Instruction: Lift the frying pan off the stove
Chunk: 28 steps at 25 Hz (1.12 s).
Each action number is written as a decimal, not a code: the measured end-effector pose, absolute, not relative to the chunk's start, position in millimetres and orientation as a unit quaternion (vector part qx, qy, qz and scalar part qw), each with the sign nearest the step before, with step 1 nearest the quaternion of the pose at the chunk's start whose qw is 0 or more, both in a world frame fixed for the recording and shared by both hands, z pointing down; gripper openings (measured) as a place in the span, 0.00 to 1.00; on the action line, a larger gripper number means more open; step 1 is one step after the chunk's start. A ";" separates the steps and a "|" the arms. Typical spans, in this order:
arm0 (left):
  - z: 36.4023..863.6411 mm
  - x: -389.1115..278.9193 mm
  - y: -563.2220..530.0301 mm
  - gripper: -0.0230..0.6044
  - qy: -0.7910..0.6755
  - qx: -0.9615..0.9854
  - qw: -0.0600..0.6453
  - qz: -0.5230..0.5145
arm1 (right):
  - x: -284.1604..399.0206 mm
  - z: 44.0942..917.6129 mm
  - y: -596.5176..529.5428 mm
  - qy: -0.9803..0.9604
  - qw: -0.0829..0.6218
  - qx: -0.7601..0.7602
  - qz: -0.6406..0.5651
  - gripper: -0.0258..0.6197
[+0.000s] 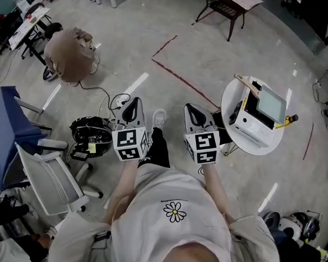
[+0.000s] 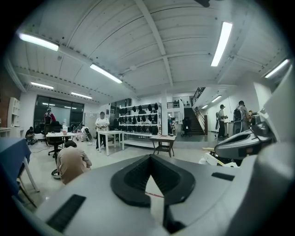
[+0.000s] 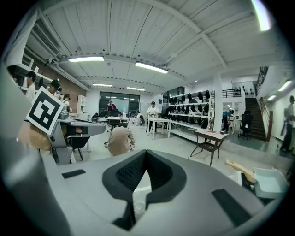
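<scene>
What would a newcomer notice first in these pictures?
The two grippers stand out first: the left gripper and the right gripper are held side by side at the centre of the head view, jaws together on nothing. To their right, a round white table carries a white stove with a square pan on top. At upper left, a person in beige crouches on the floor.

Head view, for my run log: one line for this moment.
left hand-held gripper: shut, empty | right hand-held gripper: shut, empty | stove: on table, untouched
</scene>
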<state>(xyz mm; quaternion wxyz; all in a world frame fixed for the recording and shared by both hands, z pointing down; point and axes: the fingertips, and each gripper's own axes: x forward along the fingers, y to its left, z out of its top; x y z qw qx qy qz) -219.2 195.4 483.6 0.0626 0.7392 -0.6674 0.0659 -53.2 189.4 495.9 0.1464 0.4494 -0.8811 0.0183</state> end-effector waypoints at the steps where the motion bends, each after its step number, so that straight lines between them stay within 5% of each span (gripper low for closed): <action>1: 483.0 -219.4 184.5 0.04 -0.667 0.740 0.062 0.064 | -53.4 496.0 180.0 -0.881 0.149 0.449 0.015 0.04; 28: 475.2 -278.3 -201.5 0.04 -0.575 0.813 0.063 0.063 | -161.1 500.3 -184.4 -0.852 0.171 0.494 0.038 0.04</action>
